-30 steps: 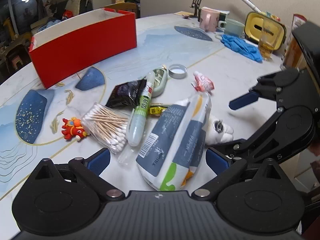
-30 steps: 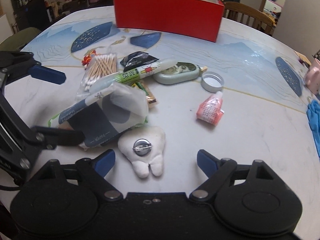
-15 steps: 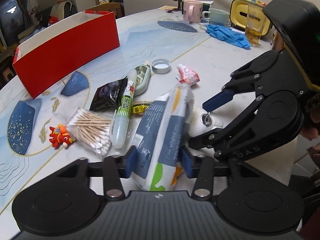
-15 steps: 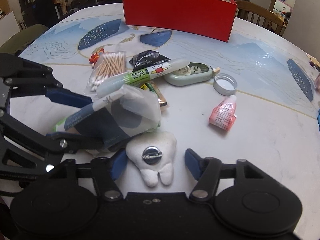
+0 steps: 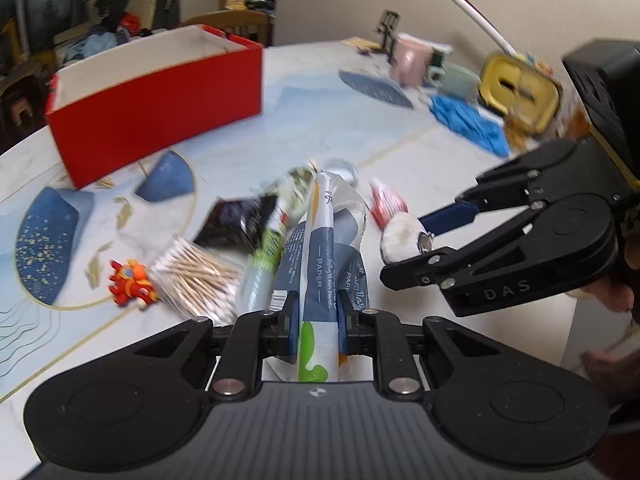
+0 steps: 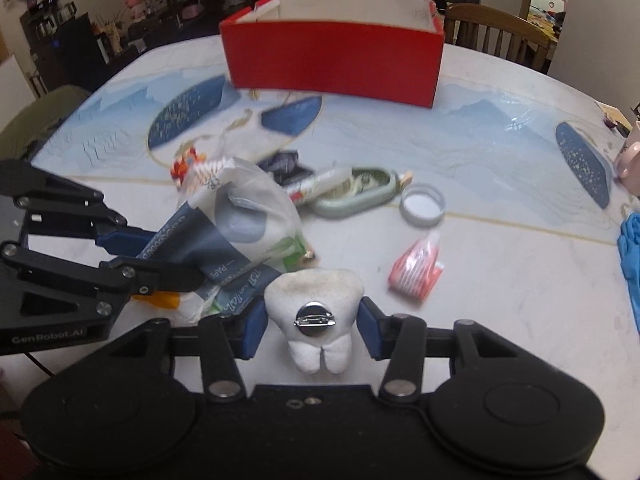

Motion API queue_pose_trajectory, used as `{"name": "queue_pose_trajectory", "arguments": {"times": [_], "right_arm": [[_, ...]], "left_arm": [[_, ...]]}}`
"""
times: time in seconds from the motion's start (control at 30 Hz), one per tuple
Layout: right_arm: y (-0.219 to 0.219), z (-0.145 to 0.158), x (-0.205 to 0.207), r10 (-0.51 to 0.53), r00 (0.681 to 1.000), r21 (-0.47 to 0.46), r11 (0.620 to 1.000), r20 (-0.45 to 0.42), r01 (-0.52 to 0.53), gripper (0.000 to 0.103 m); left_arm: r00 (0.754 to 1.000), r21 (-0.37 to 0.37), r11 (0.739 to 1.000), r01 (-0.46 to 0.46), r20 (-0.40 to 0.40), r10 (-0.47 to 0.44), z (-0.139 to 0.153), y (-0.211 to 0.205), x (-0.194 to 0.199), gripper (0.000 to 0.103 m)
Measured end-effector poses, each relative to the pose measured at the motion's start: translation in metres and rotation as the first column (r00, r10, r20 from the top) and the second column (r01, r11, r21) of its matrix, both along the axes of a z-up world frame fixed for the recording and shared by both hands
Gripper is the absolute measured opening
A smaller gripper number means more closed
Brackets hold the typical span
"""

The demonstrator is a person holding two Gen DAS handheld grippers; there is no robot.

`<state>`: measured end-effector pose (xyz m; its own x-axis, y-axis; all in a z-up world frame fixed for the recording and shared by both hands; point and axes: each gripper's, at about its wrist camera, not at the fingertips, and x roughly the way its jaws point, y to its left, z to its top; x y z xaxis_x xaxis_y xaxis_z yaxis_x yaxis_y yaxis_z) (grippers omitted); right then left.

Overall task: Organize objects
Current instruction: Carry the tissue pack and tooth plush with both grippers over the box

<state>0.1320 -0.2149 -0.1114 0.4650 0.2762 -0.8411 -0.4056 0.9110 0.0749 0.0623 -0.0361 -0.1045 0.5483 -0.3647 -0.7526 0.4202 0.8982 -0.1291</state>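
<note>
My left gripper (image 5: 318, 320) is shut on a blue-and-white tissue pack (image 5: 320, 248), squeezing its near end and holding it tilted up off the table. The jaws of my right gripper (image 6: 312, 320) are closing, and their blue pads press both sides of a white tooth-shaped plush (image 6: 314, 292) with a metal clip on its front. The plush hangs just above the table. An open red box (image 6: 332, 60) stands at the far side. Both grippers sit side by side, the left gripper (image 6: 160, 256) to the left of the plush.
On the table (image 6: 500, 280) lie cotton swabs (image 5: 196, 280), an orange toy (image 5: 130, 282), a black sachet (image 5: 236, 224), a pen (image 6: 320, 186), a green case (image 6: 360, 192), a cap (image 6: 422, 208) and a pink tube (image 6: 416, 272). Blue gloves (image 5: 468, 120), mugs (image 5: 412, 62) and a yellow box (image 5: 520, 92) line the right edge.
Both grippers went from wide open to closed, the left on the tissue pack and the right on the tooth plush. Both have risen a little with their loads.
</note>
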Motion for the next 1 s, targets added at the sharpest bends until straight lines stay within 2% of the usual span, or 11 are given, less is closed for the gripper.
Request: {"name": "queue_pose_trajectory", "arguments": {"times": [0.27,0.7,1.0], "right_arm": [[0.001,0.046,0.025,-0.007,0.999,0.057,0.998,0.048,0.004,0.048],[0.014,0.103,0.079,0.030,0.990,0.090,0.995,0.139,-0.042,0.048],[0.027,0.125,0.116,0.079,0.975,0.073,0.993,0.207,-0.096,0.048]], "left_arm": [[0.994,-0.091,0.991,-0.102,0.040,0.106,0.041,0.015,0.016,0.016],[0.964,-0.112,0.966,-0.231,0.104,0.243,0.095,0.033,0.054,0.016],[0.938,-0.126,0.946,-0.298,0.146,0.314,0.118,0.043,0.092,0.016]]}}
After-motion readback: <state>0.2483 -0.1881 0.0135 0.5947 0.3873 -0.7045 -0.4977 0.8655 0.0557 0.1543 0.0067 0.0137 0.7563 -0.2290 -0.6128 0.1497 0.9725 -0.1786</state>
